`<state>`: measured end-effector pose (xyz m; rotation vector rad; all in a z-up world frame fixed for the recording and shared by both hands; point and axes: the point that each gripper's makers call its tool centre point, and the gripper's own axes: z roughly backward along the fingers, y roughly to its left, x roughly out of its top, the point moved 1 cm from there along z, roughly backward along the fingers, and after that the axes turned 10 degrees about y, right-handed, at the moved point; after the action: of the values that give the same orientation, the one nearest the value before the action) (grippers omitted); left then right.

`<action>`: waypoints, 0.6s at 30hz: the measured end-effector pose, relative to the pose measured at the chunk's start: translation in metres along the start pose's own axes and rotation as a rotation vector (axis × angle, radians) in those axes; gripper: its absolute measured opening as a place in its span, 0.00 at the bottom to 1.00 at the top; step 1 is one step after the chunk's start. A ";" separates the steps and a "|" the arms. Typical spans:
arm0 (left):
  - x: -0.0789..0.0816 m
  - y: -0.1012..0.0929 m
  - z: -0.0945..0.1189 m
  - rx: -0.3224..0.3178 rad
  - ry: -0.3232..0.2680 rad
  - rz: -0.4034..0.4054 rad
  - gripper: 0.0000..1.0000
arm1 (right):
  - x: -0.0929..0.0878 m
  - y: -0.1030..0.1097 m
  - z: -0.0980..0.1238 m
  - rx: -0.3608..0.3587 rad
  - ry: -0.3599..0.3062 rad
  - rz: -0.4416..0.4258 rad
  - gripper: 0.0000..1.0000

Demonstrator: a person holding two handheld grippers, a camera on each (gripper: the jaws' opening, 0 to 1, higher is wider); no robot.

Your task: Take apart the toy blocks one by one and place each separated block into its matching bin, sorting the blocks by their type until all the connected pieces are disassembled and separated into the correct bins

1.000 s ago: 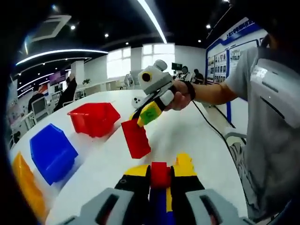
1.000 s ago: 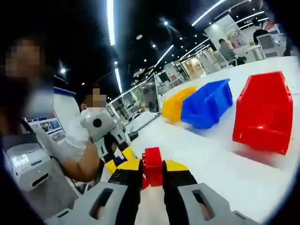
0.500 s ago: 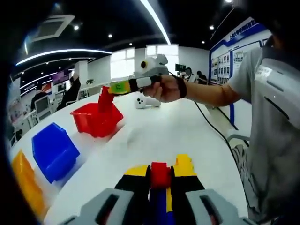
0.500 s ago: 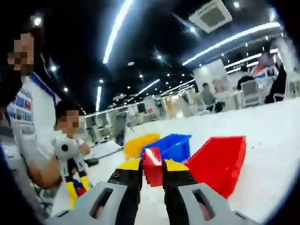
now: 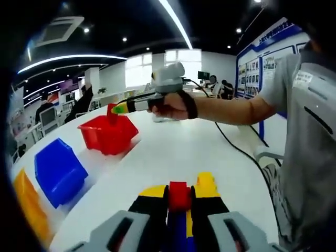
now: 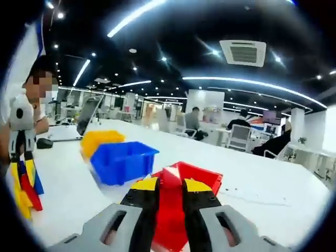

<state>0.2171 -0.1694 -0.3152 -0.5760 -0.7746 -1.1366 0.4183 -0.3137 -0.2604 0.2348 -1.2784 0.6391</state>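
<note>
Red block held above the red bin, block stack gripped in the other claw.

The right gripper (image 6: 170, 197) has its jaws closed on one red block (image 6: 171, 181), low centre of the right gripper view, just over the red bin (image 6: 202, 176). In the left gripper view the left gripper (image 5: 179, 210) clamps a stack of connected blocks (image 5: 180, 197) at bottom centre: red, blue and yellow studded plastic. Three glossy, open-topped plastic bins sit in a row on the smooth white table (image 5: 178, 152): the red bin at centre left, a blue bin (image 5: 56, 170) lower left, a yellow bin (image 5: 29, 207) at the left edge. A person's hand (image 5: 168, 105) carries the right gripper at upper centre.
</note>
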 end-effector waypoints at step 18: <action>-0.001 0.001 -0.001 0.041 -0.014 0.036 0.19 | 0.018 0.006 0.028 0.046 -0.043 -0.021 0.46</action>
<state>0.2182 -0.1690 -0.3162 -0.5627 -0.7948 -1.0820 0.3949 -0.3178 -0.2365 0.3012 -1.3021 0.6486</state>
